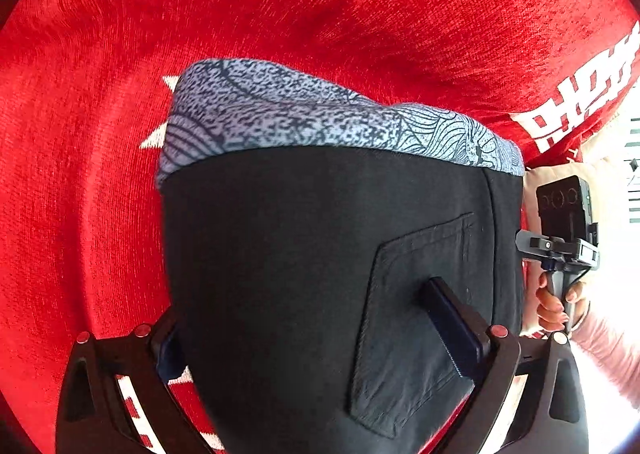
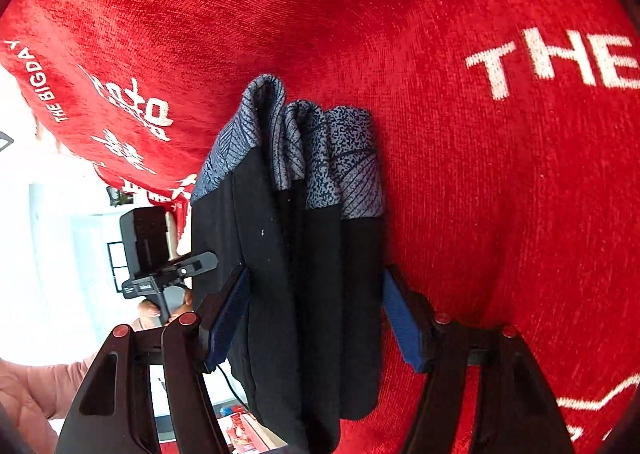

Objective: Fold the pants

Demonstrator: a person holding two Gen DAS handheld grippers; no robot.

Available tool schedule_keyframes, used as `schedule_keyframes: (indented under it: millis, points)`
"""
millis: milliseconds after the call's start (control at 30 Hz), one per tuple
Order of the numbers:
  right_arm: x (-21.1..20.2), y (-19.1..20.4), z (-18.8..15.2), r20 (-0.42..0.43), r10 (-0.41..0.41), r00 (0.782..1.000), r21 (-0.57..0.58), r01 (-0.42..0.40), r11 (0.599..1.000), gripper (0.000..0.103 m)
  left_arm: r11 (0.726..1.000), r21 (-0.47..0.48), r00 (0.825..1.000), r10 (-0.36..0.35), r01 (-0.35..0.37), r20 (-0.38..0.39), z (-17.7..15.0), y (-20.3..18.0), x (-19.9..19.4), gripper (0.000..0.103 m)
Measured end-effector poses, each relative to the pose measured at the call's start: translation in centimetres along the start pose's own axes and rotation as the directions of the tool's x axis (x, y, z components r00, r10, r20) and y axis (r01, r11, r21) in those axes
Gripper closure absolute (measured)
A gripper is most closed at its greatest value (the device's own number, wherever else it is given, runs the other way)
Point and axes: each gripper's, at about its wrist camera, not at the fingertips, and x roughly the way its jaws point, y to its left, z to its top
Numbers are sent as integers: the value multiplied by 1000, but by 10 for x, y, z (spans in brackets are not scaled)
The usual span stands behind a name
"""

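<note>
Black pants [image 1: 304, 262] with a grey patterned waistband [image 1: 280, 110] and a back pocket [image 1: 416, 318] hang folded over the red cloth. My left gripper [image 1: 320, 338] is shut on the pants, one pad [image 1: 452, 330] pressed on the pocket side. In the right wrist view the pants [image 2: 304, 274] show as several stacked layers seen edge-on, with the patterned band [image 2: 304, 142] at the top. My right gripper [image 2: 316, 314] is shut on the folded layers, its blue pads [image 2: 404, 318] on either side.
A red cloth [image 1: 100, 174] with white lettering covers the surface; it also shows in the right wrist view [image 2: 500, 194]. The other gripper's handle and a hand show at the right edge [image 1: 560, 238] and at the left [image 2: 156, 254].
</note>
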Motion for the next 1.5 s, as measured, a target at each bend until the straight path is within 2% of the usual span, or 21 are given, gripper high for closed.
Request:
schedule_keyframes:
  millis: [33, 67, 133, 200, 367, 433, 667, 867, 1067, 1133, 1200, 1233, 1267, 1367, 1433, 1500]
  points:
    - [-2, -1, 0, -1, -4, 1000, 7, 4, 1000, 33, 1000, -1, 1000, 8, -8, 7, 0, -2, -1, 3]
    - [-3, 2, 0, -2, -15, 1000, 14, 15, 1000, 34, 1000, -5, 1000, 16, -15, 14, -1, -5, -1, 7]
    - [-2, 9, -1, 0, -58, 998, 34, 58, 998, 42, 1000, 6, 999, 24, -24, 26, -3, -11, -5, 15]
    - [-6, 16, -4, 11, -78, 997, 35, 77, 996, 57, 999, 22, 999, 41, -41, 36, -5, -15, -11, 23]
    - [-10, 33, -8, 29, -66, 997, 35, 65, 997, 65, 999, -1, 997, 46, -46, 64, -7, -22, -27, 43]
    - [-12, 38, -11, 36, -51, 998, 38, 50, 998, 66, 999, -4, 996, 41, -40, 76, -8, -24, -35, 46]
    - [-28, 52, -31, 40, -7, 999, 41, 6, 999, 67, 999, 18, 994, 38, -41, 106, -29, -40, -77, 47]
    - [-44, 65, -74, 38, 2, 999, 43, -4, 999, 67, 997, 39, 992, 58, -63, 112, -67, -58, -97, 47]
    - [-36, 60, -133, 59, -36, 998, 69, 32, 997, 67, 999, 28, 997, 44, -46, 69, -111, -49, -82, 47]
    - [-27, 48, -150, 65, -78, 995, 86, 72, 994, 66, 996, 39, 995, 84, -86, 51, -125, -38, -70, 42]
    - [-16, 42, -164, 65, -184, 981, 63, 180, 982, 62, 991, 28, 991, 133, -134, 32, -136, -24, -56, 32]
    - [-14, 39, -170, 73, -241, 968, 46, 238, 970, 61, 987, 23, 986, 155, -157, 65, -141, -18, -56, 19]
    - [-11, 40, -174, 96, -288, 953, 27, 287, 958, 56, 984, 20, 979, 175, -178, 101, -144, -14, -60, 15]
    - [-12, 46, -179, 170, -399, 901, 1, 405, 914, 41, 976, 7, 967, 214, -217, 137, -148, -10, -71, 15]
    - [-14, 56, -183, 188, -459, 868, 5, 466, 885, 41, 963, 18, 951, 263, -269, 163, -151, -12, -85, 15]
    - [-18, 69, -188, 205, -547, 811, 4, 558, 830, 41, 940, 18, 923, 330, -340, 198, -156, -16, -101, 15]
